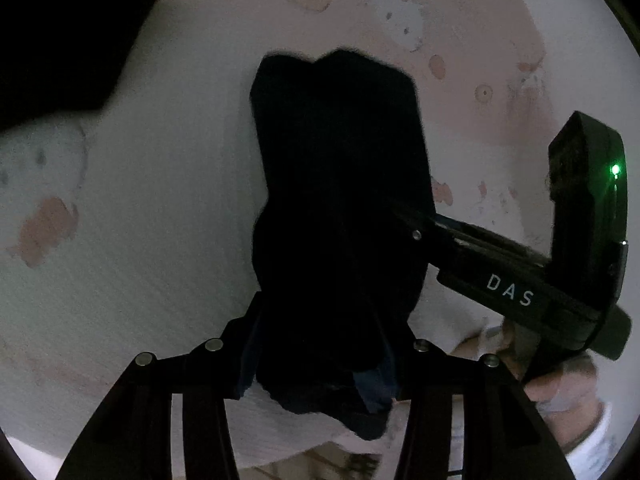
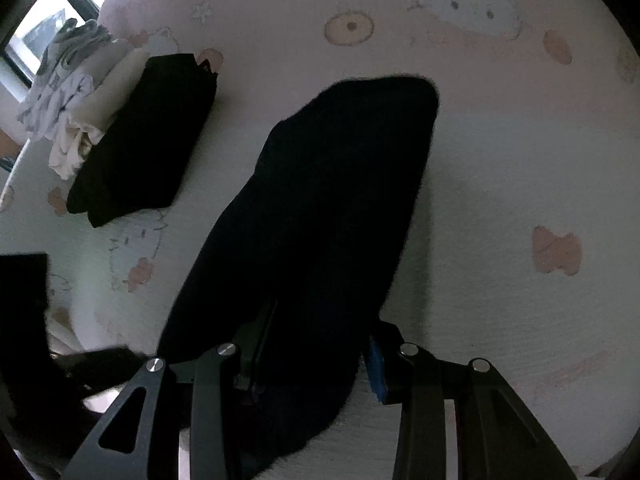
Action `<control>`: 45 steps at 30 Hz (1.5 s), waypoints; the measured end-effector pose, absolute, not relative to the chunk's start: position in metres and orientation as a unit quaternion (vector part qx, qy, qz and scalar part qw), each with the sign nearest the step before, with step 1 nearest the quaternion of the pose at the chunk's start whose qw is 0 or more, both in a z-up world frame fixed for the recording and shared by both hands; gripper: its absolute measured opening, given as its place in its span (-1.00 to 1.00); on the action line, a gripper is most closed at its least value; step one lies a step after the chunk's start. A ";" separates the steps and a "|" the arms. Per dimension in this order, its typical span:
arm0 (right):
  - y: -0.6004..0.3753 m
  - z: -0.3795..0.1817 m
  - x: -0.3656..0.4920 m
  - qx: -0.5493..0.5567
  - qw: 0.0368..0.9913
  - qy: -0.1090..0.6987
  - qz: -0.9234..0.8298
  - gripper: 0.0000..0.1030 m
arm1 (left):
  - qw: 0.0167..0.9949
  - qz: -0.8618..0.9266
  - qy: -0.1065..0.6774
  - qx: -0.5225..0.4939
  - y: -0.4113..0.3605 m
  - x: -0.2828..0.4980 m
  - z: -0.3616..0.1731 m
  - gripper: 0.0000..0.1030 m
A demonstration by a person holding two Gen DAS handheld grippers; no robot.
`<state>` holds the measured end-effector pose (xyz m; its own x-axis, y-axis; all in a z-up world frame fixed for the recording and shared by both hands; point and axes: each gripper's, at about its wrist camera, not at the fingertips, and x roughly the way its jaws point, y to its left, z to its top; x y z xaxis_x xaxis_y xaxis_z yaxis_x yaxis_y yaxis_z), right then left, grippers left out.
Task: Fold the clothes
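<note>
Left gripper (image 1: 320,344) has the near end of the dark garment (image 1: 336,184) bunched between its jaws, half-spread; looks like a grip, though the cloth is too black to see pad contact. Right gripper (image 2: 316,352) likewise straddles the near end of the dark garment (image 2: 320,208), blue pad (image 2: 378,376) showing on one side; whether it pinches, cannot tell. Garment lies as a long narrow strip on the printed sheet (image 2: 500,168), far end flat.

To do this fold well, I'd say: keep both ends level, carry the near edge over to meet the far edge, lay it down without dragging the bottom layer.

Containers: none in view. Folded black stack (image 2: 140,136) sits well apart, light clothes (image 2: 76,92) piled touching it.
</note>
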<state>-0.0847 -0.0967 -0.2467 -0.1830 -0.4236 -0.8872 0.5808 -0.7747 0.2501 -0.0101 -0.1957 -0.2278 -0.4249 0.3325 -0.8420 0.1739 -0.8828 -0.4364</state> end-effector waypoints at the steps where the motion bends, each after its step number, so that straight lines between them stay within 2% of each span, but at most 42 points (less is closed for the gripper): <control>1: -0.096 -0.242 -0.083 0.542 0.326 0.077 -0.770 -0.01 | 0.046 0.825 -0.207 -0.523 -0.193 -0.009 -0.218 -0.09; 4: -0.093 -0.223 -0.077 0.513 0.327 0.086 -0.789 0.14 | 0.029 0.857 -0.112 -0.502 -0.181 -0.007 -0.192 0.34; 5: -0.091 -0.216 -0.074 0.503 0.329 0.089 -0.794 0.19 | 0.022 0.866 -0.078 -0.493 -0.178 -0.004 -0.184 0.37; 7: -0.087 -0.202 -0.067 0.484 0.333 0.106 -0.802 0.26 | -0.003 0.882 -0.010 -0.472 -0.179 0.007 -0.169 0.37; 11: -0.078 -0.181 -0.051 0.452 0.334 0.168 -0.810 0.28 | -0.014 0.890 0.072 -0.451 -0.182 0.033 -0.158 0.37; 20: -0.063 -0.161 -0.007 0.362 0.326 0.333 -0.807 0.28 | 0.000 0.872 0.280 -0.401 -0.161 0.068 -0.168 0.37; 27: -0.069 -0.184 0.025 0.296 0.339 0.455 -0.768 0.28 | 0.038 0.838 0.395 -0.376 -0.142 0.080 -0.191 0.37; 38: -0.068 -0.254 0.066 0.105 0.354 0.675 -0.639 0.29 | 0.089 0.738 0.603 -0.288 -0.136 0.089 -0.242 0.37; 41: -0.065 -0.270 0.069 0.076 0.363 0.699 -0.611 0.33 | 0.110 0.702 0.656 -0.254 -0.138 0.092 -0.258 0.37; 45: -0.063 -0.284 0.074 0.042 0.371 0.717 -0.588 0.33 | 0.137 0.674 0.685 -0.238 -0.140 0.090 -0.267 0.37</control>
<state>0.0742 -0.0626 -0.2840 -0.7208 -0.3762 -0.5821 0.4971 0.3045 -0.8125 0.0903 -0.1400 -0.2674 -0.8488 -0.1416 -0.5094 -0.5116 -0.0234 0.8589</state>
